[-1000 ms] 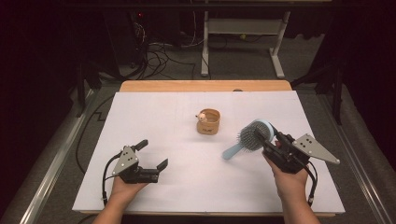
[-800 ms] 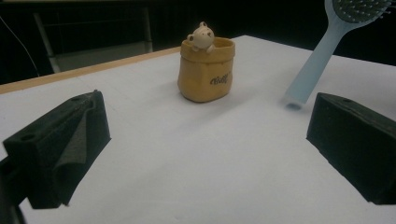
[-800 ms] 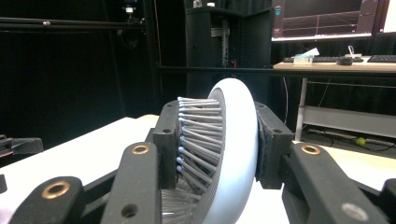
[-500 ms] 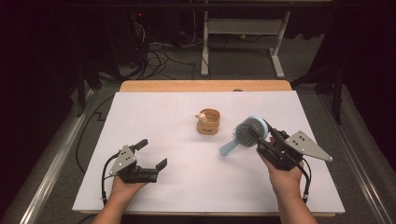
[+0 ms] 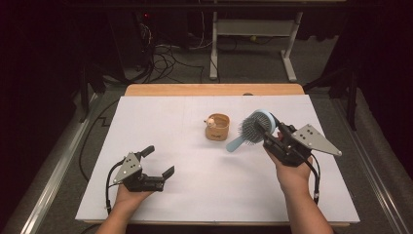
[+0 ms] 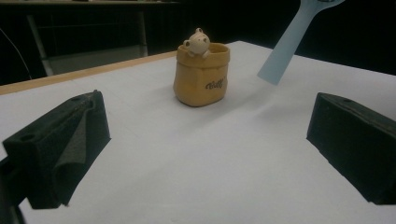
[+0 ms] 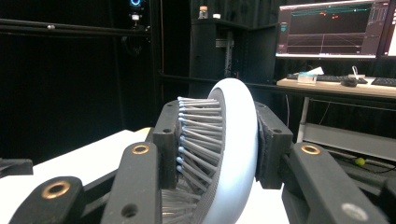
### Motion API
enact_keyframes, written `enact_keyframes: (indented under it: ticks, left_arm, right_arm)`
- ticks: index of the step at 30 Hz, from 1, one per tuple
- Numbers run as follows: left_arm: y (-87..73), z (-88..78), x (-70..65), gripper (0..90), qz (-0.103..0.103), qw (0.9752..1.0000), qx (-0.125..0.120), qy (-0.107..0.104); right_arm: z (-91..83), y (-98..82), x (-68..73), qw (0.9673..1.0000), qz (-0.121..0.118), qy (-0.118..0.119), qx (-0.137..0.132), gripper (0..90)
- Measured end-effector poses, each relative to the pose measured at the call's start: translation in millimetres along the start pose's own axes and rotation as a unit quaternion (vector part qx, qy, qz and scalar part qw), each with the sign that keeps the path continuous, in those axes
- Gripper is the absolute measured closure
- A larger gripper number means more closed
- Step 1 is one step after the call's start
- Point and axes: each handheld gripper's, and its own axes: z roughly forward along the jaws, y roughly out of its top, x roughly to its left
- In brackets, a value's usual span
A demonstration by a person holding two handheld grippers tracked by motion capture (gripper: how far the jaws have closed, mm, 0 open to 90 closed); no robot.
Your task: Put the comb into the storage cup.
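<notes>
Right gripper (image 5: 272, 138) clamps the head of a pale blue hairbrush (image 5: 254, 127), one jaw against the bristles, the other on its back, holding it above the table (image 5: 160, 117). Brush handle slants down toward the tan bear-topped pot (image 5: 217, 127) just beyond. Left gripper (image 5: 158, 161), well apart, rests with jaws spread, nothing between them.

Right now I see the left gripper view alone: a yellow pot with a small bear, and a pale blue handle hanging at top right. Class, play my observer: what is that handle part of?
Observer: A hairbrush, with a round bristled head.
Operator: What keeps it in the air?
Observer: The right gripper is shut on the head, one jaw on the bristles and one on the back.
Operator: Where is my own gripper?
Observer: The left gripper sits in a hand low over the near left of the white table.
</notes>
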Motion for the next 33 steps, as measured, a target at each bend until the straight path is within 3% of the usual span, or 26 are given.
enact_keyframes:
  ticks: [33]
  left_arm:
    - [-1.4, -0.9, -2.5, 0.3, -0.002, 1.0000, 0.001, -0.009]
  right_arm:
    - [28.3, 29.6, -5.7, 0.9995, -0.002, -0.015, -0.027, 61.4]
